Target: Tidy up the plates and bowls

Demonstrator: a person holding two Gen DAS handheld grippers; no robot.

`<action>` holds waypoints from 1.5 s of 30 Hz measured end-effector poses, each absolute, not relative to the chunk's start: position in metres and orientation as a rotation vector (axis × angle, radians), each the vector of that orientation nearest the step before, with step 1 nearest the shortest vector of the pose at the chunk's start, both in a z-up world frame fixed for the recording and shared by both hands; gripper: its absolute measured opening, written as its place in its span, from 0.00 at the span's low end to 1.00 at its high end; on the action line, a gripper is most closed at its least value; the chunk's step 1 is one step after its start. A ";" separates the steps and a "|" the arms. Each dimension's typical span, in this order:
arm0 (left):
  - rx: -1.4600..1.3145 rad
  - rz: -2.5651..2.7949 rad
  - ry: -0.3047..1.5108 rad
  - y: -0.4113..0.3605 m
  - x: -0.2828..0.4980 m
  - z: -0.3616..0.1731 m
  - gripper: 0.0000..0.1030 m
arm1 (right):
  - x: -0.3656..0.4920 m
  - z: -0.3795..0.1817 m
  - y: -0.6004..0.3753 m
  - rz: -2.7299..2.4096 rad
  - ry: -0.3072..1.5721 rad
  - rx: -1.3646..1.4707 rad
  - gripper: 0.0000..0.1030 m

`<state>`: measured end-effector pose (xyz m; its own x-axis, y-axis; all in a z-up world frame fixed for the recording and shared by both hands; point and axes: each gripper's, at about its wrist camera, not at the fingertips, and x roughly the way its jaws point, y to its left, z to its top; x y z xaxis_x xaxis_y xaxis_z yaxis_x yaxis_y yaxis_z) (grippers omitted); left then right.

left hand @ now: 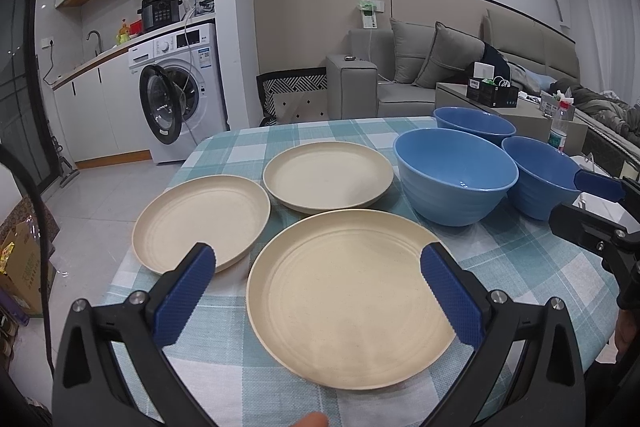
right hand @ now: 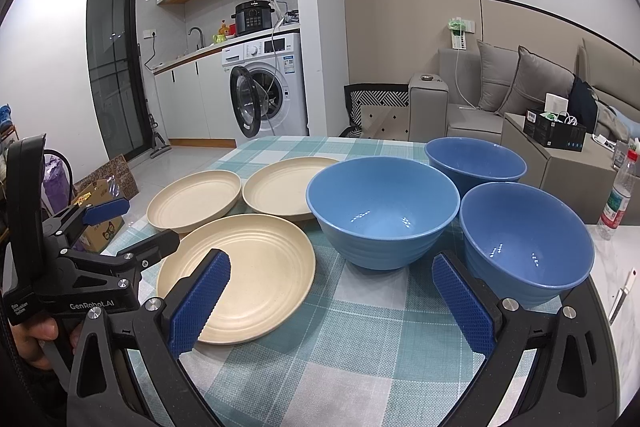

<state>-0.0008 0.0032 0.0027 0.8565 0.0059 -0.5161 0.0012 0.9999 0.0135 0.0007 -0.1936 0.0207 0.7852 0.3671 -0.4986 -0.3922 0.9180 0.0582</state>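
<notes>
Three cream plates lie on the checked tablecloth (left hand: 360, 131): a near one (left hand: 352, 299) (right hand: 248, 275), a left one (left hand: 200, 223) (right hand: 192, 199) and a far one (left hand: 328, 177) (right hand: 284, 187). To their right stand three blue bowls: middle (left hand: 456, 175) (right hand: 384, 199), far (left hand: 474, 125) (right hand: 476, 159) and right (left hand: 536, 175) (right hand: 524, 231). My left gripper (left hand: 318, 259) (right hand: 152, 223) is open, hovering over the near plate and holding nothing. Wide open and empty too, my right gripper (right hand: 330, 263) (left hand: 564, 199) hangs between the near plate and the right bowl.
A plastic water bottle (right hand: 618, 195) stands on a white counter right of the table. Behind are a washing machine (left hand: 176, 95) with its door open and a grey sofa (left hand: 420, 67). Cardboard boxes (right hand: 104, 203) sit on the floor at the left. A person's hand (right hand: 36, 339) holds the left gripper.
</notes>
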 end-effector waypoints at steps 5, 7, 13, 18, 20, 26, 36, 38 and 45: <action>0.012 0.009 0.541 0.009 -0.002 0.010 1.00 | 0.000 0.022 -0.192 0.412 0.528 -0.055 1.00; 0.007 0.008 0.541 0.012 -0.001 0.011 1.00 | -0.001 0.023 -0.190 0.412 0.528 -0.058 1.00; 0.010 0.017 0.545 0.016 0.000 0.009 1.00 | 0.005 0.027 -0.188 0.413 0.534 -0.064 1.00; 0.014 0.019 0.546 0.020 0.000 0.010 1.00 | 0.006 0.029 -0.185 0.415 0.535 -0.071 1.00; 0.016 0.021 0.545 0.023 0.001 0.010 1.00 | 0.007 0.031 -0.183 0.419 0.533 -0.076 1.00; 0.004 0.029 0.541 0.031 0.004 0.013 1.00 | 0.010 0.036 -0.178 0.427 0.530 -0.086 1.00; 0.021 0.050 0.547 0.039 0.015 0.014 1.00 | 0.020 0.041 -0.169 0.485 0.537 -0.080 1.00; 0.022 0.050 0.553 0.040 0.019 0.016 1.00 | 0.024 0.043 -0.168 0.494 0.537 -0.086 1.00; 0.057 0.064 0.552 0.043 0.032 0.019 1.00 | 0.036 0.050 -0.161 0.509 0.545 -0.103 1.00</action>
